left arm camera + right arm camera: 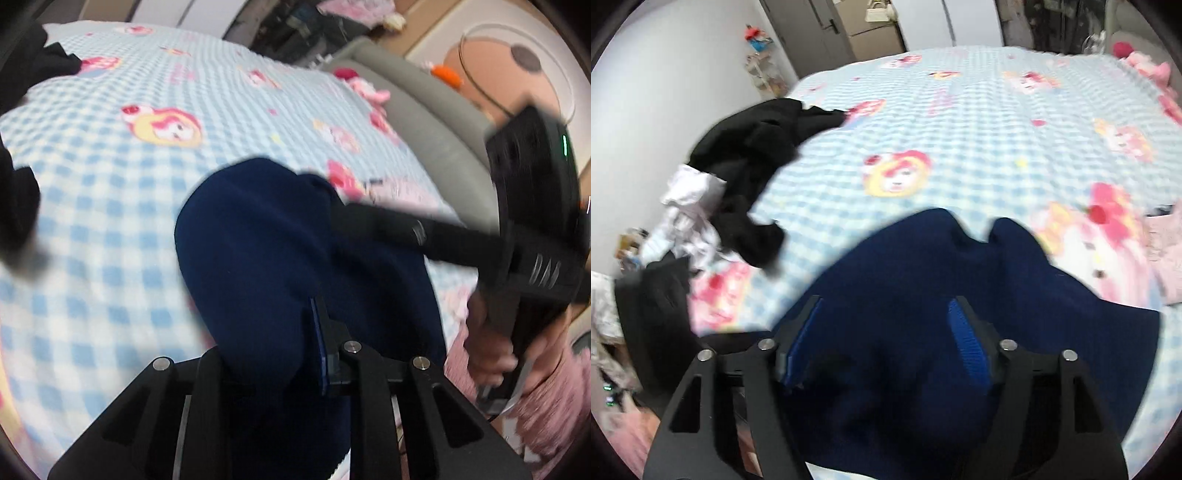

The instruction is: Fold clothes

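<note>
While both tools work one navy knit garment (923,332) bunched on the bed (110,221), the left gripper (269,354) has its jaws clenched on a fold; the right gripper (886,339) has cloth between parted jaws, grip cannot be told. Beyond: checked blue-white cartoon-print sheet (960,129); one crumpled black garment (750,147), one white (687,195) at left edge.
</note>
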The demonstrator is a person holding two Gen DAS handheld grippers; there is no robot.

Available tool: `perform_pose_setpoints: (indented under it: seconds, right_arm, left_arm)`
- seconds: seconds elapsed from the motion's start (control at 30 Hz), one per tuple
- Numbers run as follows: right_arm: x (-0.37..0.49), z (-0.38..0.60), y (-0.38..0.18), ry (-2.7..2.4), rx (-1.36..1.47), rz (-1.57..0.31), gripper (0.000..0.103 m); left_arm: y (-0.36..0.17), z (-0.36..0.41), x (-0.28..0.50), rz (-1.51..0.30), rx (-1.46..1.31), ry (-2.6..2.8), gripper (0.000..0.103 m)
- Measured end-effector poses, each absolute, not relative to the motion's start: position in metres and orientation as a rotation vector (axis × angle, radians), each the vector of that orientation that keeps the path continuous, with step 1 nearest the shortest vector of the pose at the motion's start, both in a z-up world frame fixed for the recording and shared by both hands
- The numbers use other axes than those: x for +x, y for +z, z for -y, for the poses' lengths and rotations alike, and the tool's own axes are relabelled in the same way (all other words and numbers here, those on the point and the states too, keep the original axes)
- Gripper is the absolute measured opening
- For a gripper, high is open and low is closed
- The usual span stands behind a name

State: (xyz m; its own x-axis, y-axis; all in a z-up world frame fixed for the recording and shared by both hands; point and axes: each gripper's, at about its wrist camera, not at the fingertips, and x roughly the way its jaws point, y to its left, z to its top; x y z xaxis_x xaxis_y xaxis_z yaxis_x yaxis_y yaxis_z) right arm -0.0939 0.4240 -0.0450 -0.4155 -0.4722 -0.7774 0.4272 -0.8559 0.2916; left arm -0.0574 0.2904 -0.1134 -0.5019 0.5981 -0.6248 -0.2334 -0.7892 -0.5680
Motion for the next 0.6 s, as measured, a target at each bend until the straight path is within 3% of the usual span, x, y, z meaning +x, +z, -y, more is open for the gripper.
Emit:
perform_pose_setpoints:
  seconds: [0.2,0.23,0.33,0.5,0.6]
  right_arm:
    - [-0.101,-0.427,-0.084,-2.528,1.394,-0.262,0.065]
    - [-0.104,-0.437,-0.090,-2.561,1.431,-0.296,0.060]
    - [-0.101,-0.483,-0.108,-2.602,1.550,-0.298,0.058]
    - [-0.088,-0.511,-0.096,-2.599,1.514,-0.196,0.059]
    - [-0.078,-0.513,-0.077,-2.581,1.430,-0.116,0.059]
  left_arm:
    - [-0.116,-0.229,-0.061,0.817,-1.163,2.430,0.031]
    - [-0.118,-0.216,-0.062,0.861,-1.157,2.455,0.031]
    - [-0.132,-0.196,-0.070,0.958,-1.199,2.435,0.031]
    - [-0.148,-0.232,-0.083,0.818,-1.302,2.307,0.031]
    - [-0.134,-0.269,-0.076,0.681,-1.221,2.289,0.031]
